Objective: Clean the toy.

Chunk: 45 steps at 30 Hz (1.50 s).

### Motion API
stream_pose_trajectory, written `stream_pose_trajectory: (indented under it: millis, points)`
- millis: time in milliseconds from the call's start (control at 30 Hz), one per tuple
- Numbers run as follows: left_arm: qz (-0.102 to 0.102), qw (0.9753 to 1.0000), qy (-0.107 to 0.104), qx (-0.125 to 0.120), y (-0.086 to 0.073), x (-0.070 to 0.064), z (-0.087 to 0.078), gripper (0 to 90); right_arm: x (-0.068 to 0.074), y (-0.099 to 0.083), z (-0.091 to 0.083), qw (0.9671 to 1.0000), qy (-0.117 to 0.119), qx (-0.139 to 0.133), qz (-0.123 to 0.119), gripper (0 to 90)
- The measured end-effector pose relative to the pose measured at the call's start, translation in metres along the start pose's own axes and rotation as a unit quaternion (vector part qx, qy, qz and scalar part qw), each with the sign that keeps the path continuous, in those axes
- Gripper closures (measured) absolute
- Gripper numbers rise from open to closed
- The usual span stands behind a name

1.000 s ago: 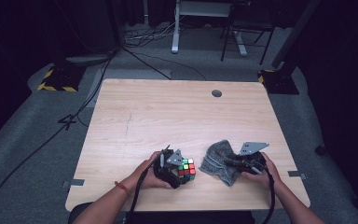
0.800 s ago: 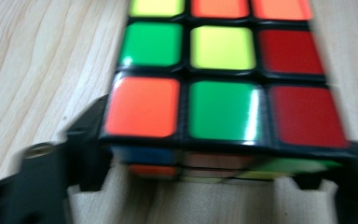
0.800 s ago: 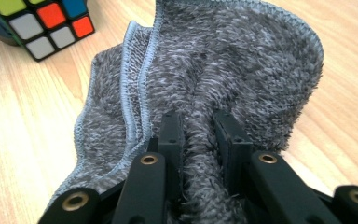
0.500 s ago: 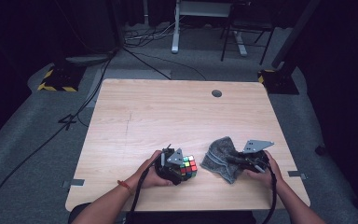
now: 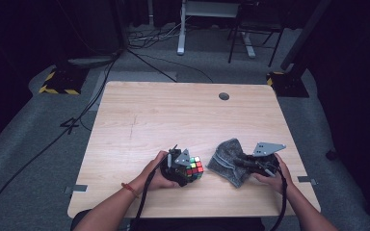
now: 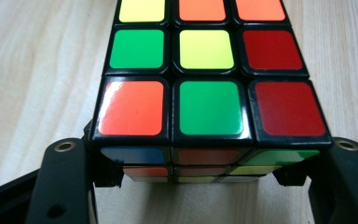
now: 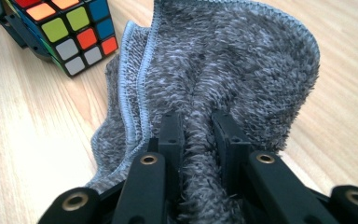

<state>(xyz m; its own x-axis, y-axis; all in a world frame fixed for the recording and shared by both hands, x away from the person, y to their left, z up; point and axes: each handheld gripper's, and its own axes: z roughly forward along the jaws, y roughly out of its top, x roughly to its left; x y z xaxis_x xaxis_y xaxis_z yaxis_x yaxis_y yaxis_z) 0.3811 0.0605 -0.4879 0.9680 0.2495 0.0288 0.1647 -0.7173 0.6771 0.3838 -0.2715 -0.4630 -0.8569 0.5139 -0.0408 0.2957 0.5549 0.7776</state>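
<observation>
Big light wooden bench [image 5: 164, 115] with a small dark round hole [image 5: 224, 96] near the far edge

Fluffy grey cloth [image 5: 226, 156] lying bunched up on the bench, near the front edge, on the right; a fold of it squeezed tight between the two black jaws of the right gripper [image 5: 244, 162], seen close up in the right gripper view [image 7: 198, 135]

Colourful puzzle cube [image 5: 191, 168] with black edges sitting on the bench just left of the cloth, close but not touching; held on both sides by the left gripper [image 5: 180, 169], jaws pressed against the cube's lower corners [image 6: 205, 158]; red, green, yellow and orange squares on top

Red band [image 5: 127, 188] on the left wrist
</observation>
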Motion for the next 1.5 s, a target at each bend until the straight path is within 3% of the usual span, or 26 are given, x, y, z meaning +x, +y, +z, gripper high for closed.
stream_pose_trajectory:
  millis: [67, 333, 700, 767, 800, 967, 1000, 1167, 1267, 1300, 1400, 1467, 1500]
  points:
    - [0.016, 0.9999, 0.005, 0.004, 0.004, -0.001, -0.003, 33.8, 0.001, 0.004, -0.002, 1.0000, 0.000, -0.009, 0.000, 75.4]
    - [0.032, 0.9994, 0.011, -0.005, 0.024, 0.002, -0.012, 33.9, 0.012, 0.029, -0.017, 0.9989, 0.011, -0.041, -0.021, 75.4]
    - [0.032, 0.9992, 0.023, -0.003, 0.039, 0.008, -0.010, 33.9, 0.023, 0.061, -0.030, 0.9960, 0.032, -0.075, -0.037, 75.4]
    - [0.038, 0.9989, 0.028, 0.000, 0.042, 0.009, -0.009, 33.9, 0.024, 0.064, -0.029, 0.9959, 0.035, -0.074, -0.038, 75.4]
    - [0.041, 0.9987, 0.029, 0.001, 0.044, 0.009, -0.009, 33.9, 0.027, 0.072, -0.027, 0.9956, 0.048, -0.068, -0.044, 75.4]
    - [0.051, 0.9982, 0.029, -0.014, 0.056, 0.006, -0.010, 33.9, 0.036, 0.082, -0.016, 0.9951, 0.065, -0.046, -0.060, 75.3]
    - [0.060, 0.9976, 0.034, -0.009, 0.059, 0.004, -0.009, 33.9, 0.039, 0.083, -0.010, 0.9945, 0.078, -0.041, -0.056, 75.3]
    - [0.054, 0.9980, 0.030, -0.006, 0.058, 0.002, -0.006, 33.9, 0.041, 0.084, -0.004, 0.9939, 0.090, -0.037, -0.052, 75.2]
    - [0.055, 0.9976, 0.043, -0.001, 0.059, 0.001, -0.004, 34.0, 0.041, 0.084, -0.002, 0.9949, 0.083, -0.028, -0.049, 75.2]
    - [0.054, 0.9975, 0.044, -0.003, 0.058, 0.001, -0.003, 34.0, 0.041, 0.084, 0.000, 0.9963, 0.063, -0.019, -0.056, 75.2]
    - [0.052, 0.9977, 0.044, 0.000, 0.056, 0.002, -0.002, 34.0, 0.041, 0.084, 0.001, 0.9969, 0.055, -0.016, -0.053, 75.2]
    - [0.054, 0.9977, 0.041, 0.004, 0.054, 0.001, -0.001, 34.0, 0.040, 0.082, 0.002, 0.9980, 0.029, -0.003, -0.057, 75.4]
    - [0.054, 0.9977, 0.041, 0.004, 0.054, 0.001, -0.001, 34.0, 0.040, 0.082, 0.002, 0.9980, 0.029, -0.003, -0.057, 75.4]
